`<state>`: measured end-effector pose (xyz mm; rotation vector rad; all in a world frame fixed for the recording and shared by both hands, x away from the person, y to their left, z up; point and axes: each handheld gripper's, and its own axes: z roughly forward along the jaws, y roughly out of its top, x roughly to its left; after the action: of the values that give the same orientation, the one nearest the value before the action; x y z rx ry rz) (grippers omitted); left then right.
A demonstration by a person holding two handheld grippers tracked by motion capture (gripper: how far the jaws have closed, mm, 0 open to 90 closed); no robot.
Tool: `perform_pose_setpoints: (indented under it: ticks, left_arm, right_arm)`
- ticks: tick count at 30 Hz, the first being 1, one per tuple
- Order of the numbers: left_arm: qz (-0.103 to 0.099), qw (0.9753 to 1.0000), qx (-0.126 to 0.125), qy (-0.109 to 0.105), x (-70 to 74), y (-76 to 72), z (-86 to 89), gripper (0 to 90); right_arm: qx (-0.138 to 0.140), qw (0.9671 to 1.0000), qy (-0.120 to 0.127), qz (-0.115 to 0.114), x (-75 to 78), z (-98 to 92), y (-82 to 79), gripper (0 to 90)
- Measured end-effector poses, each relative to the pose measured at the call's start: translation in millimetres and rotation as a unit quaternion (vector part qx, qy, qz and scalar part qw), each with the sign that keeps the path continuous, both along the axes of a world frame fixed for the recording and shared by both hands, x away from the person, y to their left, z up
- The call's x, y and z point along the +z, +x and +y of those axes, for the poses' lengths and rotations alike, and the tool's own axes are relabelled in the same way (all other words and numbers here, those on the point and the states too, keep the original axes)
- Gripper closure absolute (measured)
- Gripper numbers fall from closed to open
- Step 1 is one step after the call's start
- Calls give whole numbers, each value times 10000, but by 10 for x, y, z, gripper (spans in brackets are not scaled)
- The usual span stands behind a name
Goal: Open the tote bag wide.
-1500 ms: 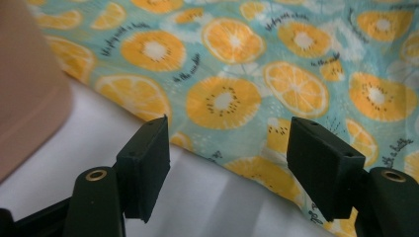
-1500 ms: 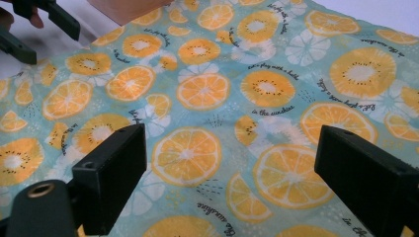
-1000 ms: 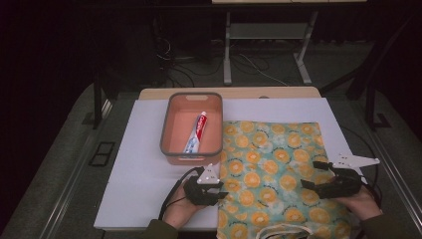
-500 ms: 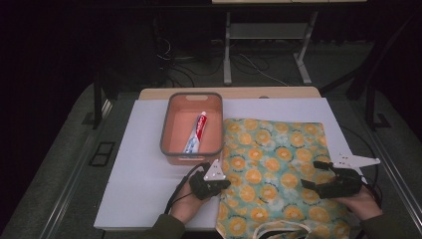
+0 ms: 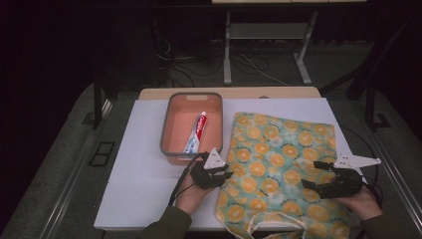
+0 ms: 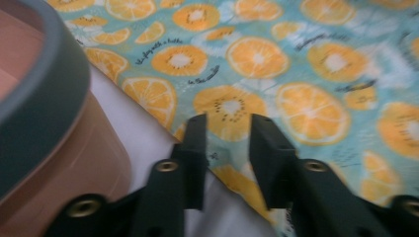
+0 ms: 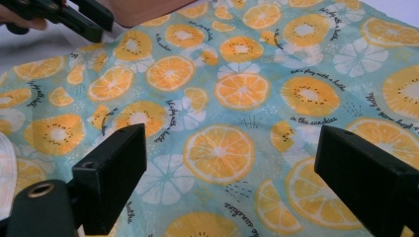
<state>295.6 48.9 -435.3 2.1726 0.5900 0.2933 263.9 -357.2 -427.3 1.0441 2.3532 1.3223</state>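
Looking down from the high view, an orange-print cloth bag [image 5: 281, 169] lies flat on the white counter [image 5: 139, 164], beside a pink basket [image 5: 191, 127] holding a toothpaste tube [image 5: 195, 132]. The left hand-held gripper [image 5: 221, 175] sits at the bag's left edge; the right hand-held gripper [image 5: 318, 185] hovers over its right part.

Left gripper view: jaws narrowly parted above the bag's edge.

Right gripper view: jaws spread wide over the print.
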Motion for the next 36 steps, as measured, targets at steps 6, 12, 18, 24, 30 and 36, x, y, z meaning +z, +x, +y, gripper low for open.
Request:
perform_pose_setpoints:
  ticks: [6,12,18,24,30,36]
  left_arm:
    - [251,9997,-69,-17,24,-194,128,486]
    - [515,9985,-114,135,-88,-361,157,439]
    - [481,9979,-242,367,-154,-363,60,453]
    - [374,9974,-505,351,-157,-377,36,726]
    - [379,9958,-743,387,-145,-352,-5,894]
    - [7,9992,-284,291,-65,-138,-48,895]
  right_arm:
    - [-4,10000,-16,8,-5,3,2,124]
    - [3,10000,-41,11,-4,13,-1,124]
    - [4,10000,-48,7,-4,12,-3,124]
    - [29,10000,-71,-6,-11,20,3,124]
    - [12,10000,-55,1,-6,17,-2,124]
    - [4,10000,-49,6,-7,16,1,124]
